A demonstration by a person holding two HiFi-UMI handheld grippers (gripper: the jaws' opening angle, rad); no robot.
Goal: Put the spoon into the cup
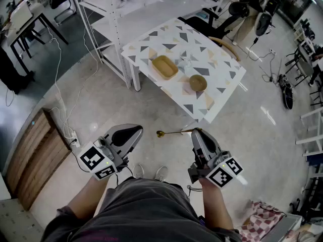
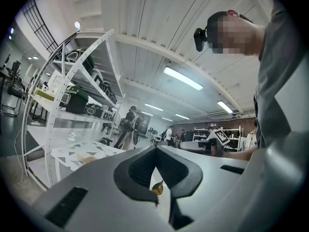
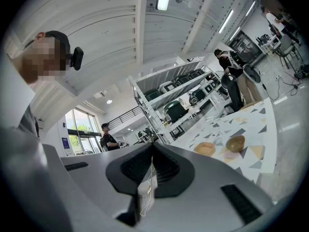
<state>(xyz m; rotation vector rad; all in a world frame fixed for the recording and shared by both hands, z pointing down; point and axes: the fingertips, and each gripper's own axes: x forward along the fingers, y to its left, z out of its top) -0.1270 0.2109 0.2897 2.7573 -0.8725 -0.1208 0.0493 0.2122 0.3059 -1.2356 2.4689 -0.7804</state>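
Observation:
A gold spoon (image 1: 174, 132) hangs level over the floor, its bowl (image 1: 160, 133) pointing left. My right gripper (image 1: 197, 131) is shut on the end of its handle; in the right gripper view only a thin tip of it shows where the jaws meet (image 3: 152, 142). My left gripper (image 1: 138, 130) is shut and empty, just left of the spoon's bowl, which shows behind its jaws (image 2: 157, 189). A round brown cup (image 1: 198, 82) stands on the patterned table (image 1: 222, 92) ahead, also visible in the right gripper view (image 3: 235, 143).
A shallow wooden tray (image 1: 165, 67) lies on the table left of the cup. White metal shelving (image 1: 108, 24) stands behind the table, a wooden cabinet (image 1: 33, 153) at the left. Cables (image 1: 63, 115) trail on the floor. Chairs and people are at the far right.

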